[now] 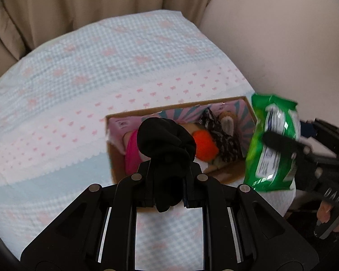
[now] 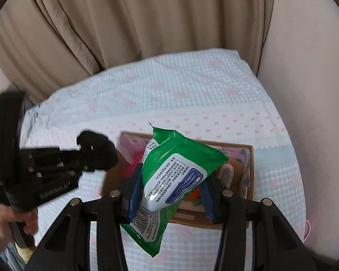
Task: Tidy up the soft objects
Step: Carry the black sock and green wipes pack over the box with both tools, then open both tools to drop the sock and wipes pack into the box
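My left gripper is shut on a black cloth bundle and holds it above the near left part of an open cardboard box. The box holds a pink item, an orange ball, a black patterned cloth and a brown plush toy. My right gripper is shut on a green wet-wipes pack and holds it above the box. In the left wrist view the pack hangs at the box's right end.
The box rests on a bed with a light blue and pink bow-print cover. Beige curtains hang behind the bed. A pale wall runs along the right side. A hand holds the left gripper's handle.
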### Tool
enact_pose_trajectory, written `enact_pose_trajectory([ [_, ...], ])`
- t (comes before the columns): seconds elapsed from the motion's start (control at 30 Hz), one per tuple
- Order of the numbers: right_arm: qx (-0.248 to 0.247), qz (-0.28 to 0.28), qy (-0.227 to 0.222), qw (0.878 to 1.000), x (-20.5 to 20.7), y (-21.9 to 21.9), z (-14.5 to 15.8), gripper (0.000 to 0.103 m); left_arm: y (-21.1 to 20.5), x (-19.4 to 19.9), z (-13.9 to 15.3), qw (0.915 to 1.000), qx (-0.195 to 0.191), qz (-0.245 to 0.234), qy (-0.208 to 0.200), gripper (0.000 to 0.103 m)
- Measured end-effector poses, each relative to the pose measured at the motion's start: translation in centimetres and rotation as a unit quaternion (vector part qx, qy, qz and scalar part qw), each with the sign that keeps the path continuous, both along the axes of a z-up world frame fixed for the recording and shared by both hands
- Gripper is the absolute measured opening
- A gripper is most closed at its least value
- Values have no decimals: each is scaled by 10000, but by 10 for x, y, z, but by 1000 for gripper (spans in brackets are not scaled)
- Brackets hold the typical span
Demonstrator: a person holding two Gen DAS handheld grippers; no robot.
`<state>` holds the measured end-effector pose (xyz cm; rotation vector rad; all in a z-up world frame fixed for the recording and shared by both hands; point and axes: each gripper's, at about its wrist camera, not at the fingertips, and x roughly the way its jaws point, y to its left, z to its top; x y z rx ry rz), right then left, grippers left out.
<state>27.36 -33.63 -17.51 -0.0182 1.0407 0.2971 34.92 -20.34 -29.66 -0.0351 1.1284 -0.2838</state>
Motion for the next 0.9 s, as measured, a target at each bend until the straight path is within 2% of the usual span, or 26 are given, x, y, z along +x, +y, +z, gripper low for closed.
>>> enact_pose_trajectory([
  [0.23,-135,278,331,9990,21,-10,-62,42,-28,46,-45,9995,75,-108,282,13],
  [0.33,-373,412,357,9978,24,-11,-80,42,-40,59,-59,9989,183,-233,374,13],
  [0.43,-405,568,374,9969,24,-14,-90,43,-52,64,-64,9981,321,-390,364,13],
  [0.5,-494,613,385,9962,23,-14,-95,44,-56,66,-64,9976,401,-462,338,25],
  [0.53,-493,619,443,9959,24,-14,-97,44,-56,66,-63,9974,429,-473,331,49],
  [0.57,-458,608,486,9959,24,-14,-100,47,-58,66,-62,9972,482,-482,312,88],
  [0.6,-429,580,483,9962,23,-15,-100,60,-58,66,-61,9970,520,-494,283,103],
  [0.63,-425,551,446,9966,22,-15,-100,70,-57,65,-59,9970,533,-512,251,103],
  [0.67,-422,542,410,9968,20,-15,-99,92,-56,65,-58,9969,529,-519,259,103],
  [0.7,-391,531,360,9972,17,-16,-98,103,-54,64,-59,9971,513,-493,285,103],
  [0.9,-235,223,229,9992,10,-23,-90,103,-41,60,-56,9980,396,-344,363,103],
])
